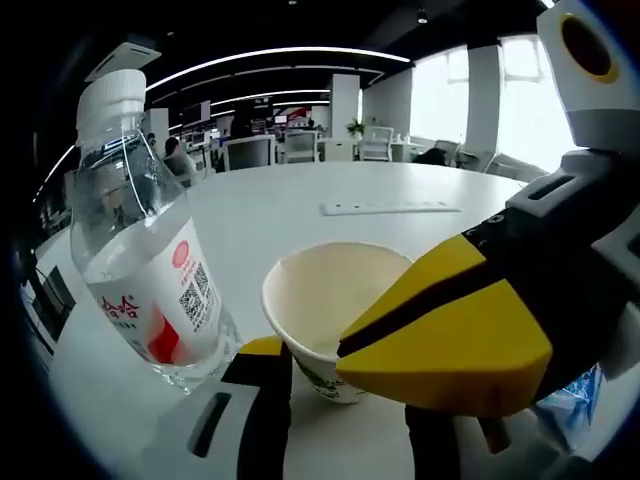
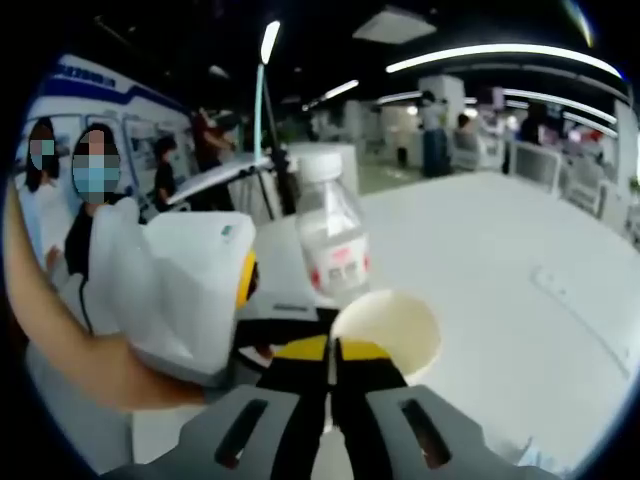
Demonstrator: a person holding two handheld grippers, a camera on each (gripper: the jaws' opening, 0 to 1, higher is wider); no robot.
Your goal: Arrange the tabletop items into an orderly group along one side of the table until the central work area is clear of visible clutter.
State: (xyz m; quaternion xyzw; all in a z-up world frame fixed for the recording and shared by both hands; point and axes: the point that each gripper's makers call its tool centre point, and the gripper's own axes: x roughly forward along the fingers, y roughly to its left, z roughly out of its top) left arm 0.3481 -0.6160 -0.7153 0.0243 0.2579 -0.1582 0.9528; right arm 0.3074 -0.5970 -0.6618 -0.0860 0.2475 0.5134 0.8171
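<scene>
While we look along the left gripper view, we note:
Paper cup [image 1: 335, 300]: at 6 o'clock on the white table [image 1: 300, 205], upright, its hollow showing.
Water bottle [image 1: 145, 255]: at 9 o'clock, just beside the cup, white cap on top.
Right gripper [image 1: 345, 352]: entering from 3 o'clock, yellow tips pressed on the cup's rim.
Left gripper [image 1: 340, 395]: whether it is spread or pressed together, we cannot tell.
Power strip [image 1: 390, 208]: flat at 12 o'clock, well apart.

Turning to the right gripper view, we note:
Right gripper [image 2: 332, 350]: jaws together, pinching the cup [image 2: 390, 330] at its near rim.
Bottle [image 2: 333, 235]: upright at 12 o'clock, behind the cup.
Left gripper [image 2: 185, 290]: white body at 9 o'clock, near the cup.
</scene>
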